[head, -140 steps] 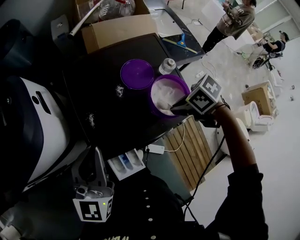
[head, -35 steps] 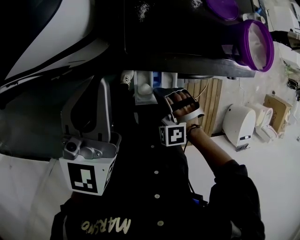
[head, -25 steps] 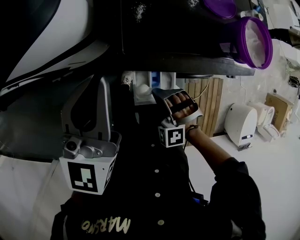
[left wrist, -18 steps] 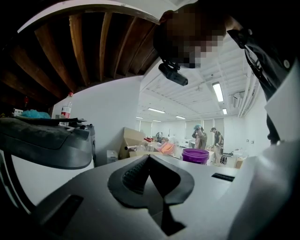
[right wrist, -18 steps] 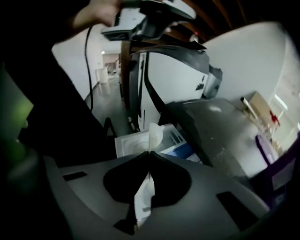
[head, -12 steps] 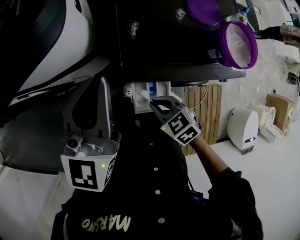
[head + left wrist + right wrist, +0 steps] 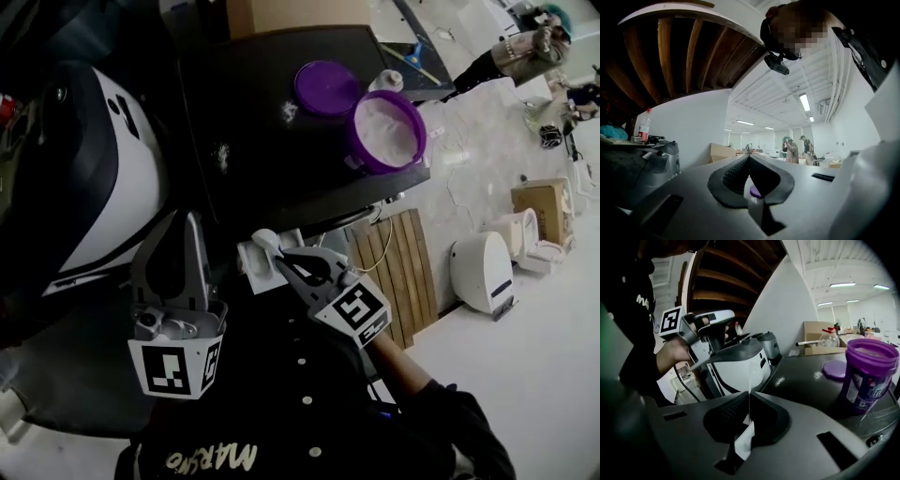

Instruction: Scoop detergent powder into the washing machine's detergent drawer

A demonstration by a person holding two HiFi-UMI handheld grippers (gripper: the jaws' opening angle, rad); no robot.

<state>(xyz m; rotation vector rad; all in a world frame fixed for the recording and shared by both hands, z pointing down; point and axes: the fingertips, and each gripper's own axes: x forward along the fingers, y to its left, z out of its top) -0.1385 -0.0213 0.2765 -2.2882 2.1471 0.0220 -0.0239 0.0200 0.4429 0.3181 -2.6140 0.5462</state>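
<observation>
Dark tabletop (image 7: 262, 112) keeps the round purple powder tub (image 7: 386, 131) near; right tongs (image 7: 281, 255) squeeze a white plastic scoop (image 7: 266, 243) for scooping, left tongs (image 7: 190, 218) closed, empty.

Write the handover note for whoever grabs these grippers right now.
Left gripper: shut, empty.
Right gripper: shut on the scoop, by the open drawer.
Detergent tub: open on the table, lid beside it.
Done: tub opened, drawer out. Powder in the drawer can't be seen.
Left: probably check it, scoop again if short, shut the drawer.
</observation>
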